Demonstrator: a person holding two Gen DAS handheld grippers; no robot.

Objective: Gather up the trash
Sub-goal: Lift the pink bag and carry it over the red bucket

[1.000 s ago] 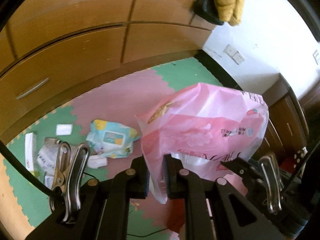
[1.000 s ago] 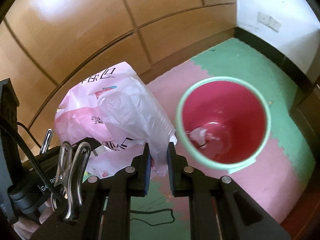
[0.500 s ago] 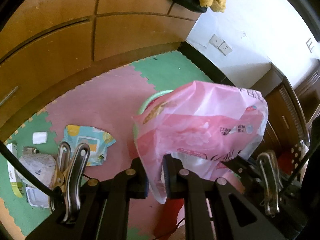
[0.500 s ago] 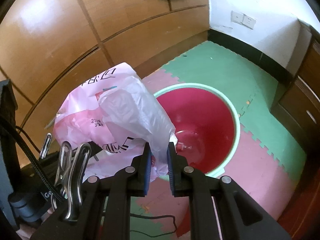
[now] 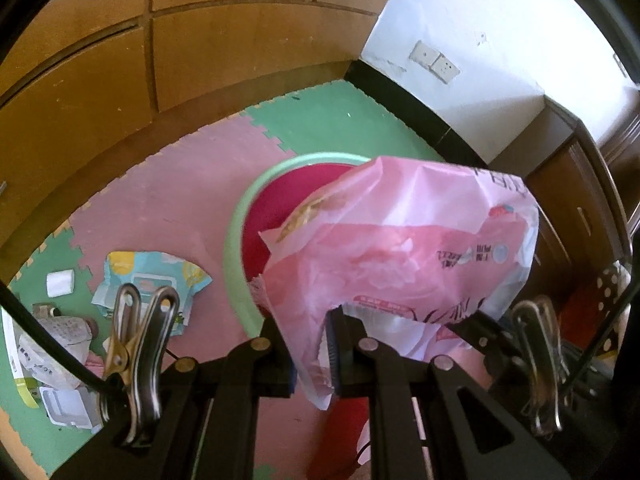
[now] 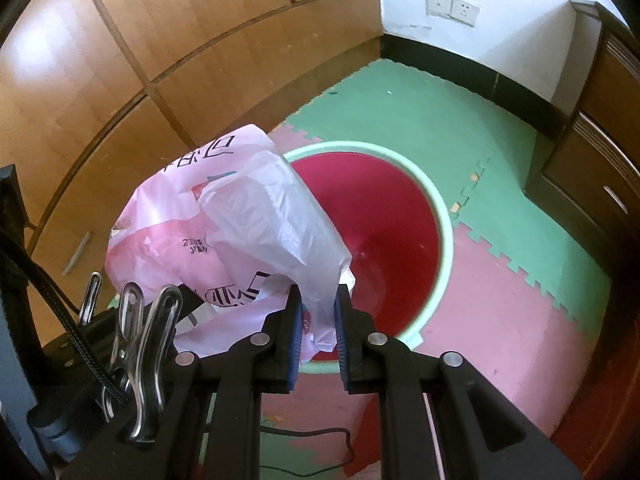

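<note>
A foam floor mat (image 6: 500, 288) of pink and green interlocking tiles runs to the wooden cabinet fronts (image 5: 224, 40) and a white wall. On it, near the seam where pink meets green, stands a red bucket (image 6: 384, 240) with a pale green rim, its mouth wide and almost empty, evidently the bin for the job.

Over the bucket's near-left rim hangs a pink plastic bag (image 5: 400, 248), carried between 2 tools: the left gripper (image 5: 308, 344) is clamped on 1 lower edge of the film, the right gripper (image 6: 316, 332) is clamped on another, where a clear, colourless panel of the bag folds over. Held at 2 points, the limp bag keeps spread and off the floor instead of collapsing, and it appears poised to be dropped into the bucket.

The bag is thin, crinkled and translucent, printed with dark characters and a small yellowish picture; it looks light and empty.

Toward the mat's left edge lie more scraps: a blue-and-yellow wipes packet (image 5: 152, 280), crumpled printed papers (image 5: 52, 356) and a small white square (image 5: 60, 283), not yet gathered.
</note>
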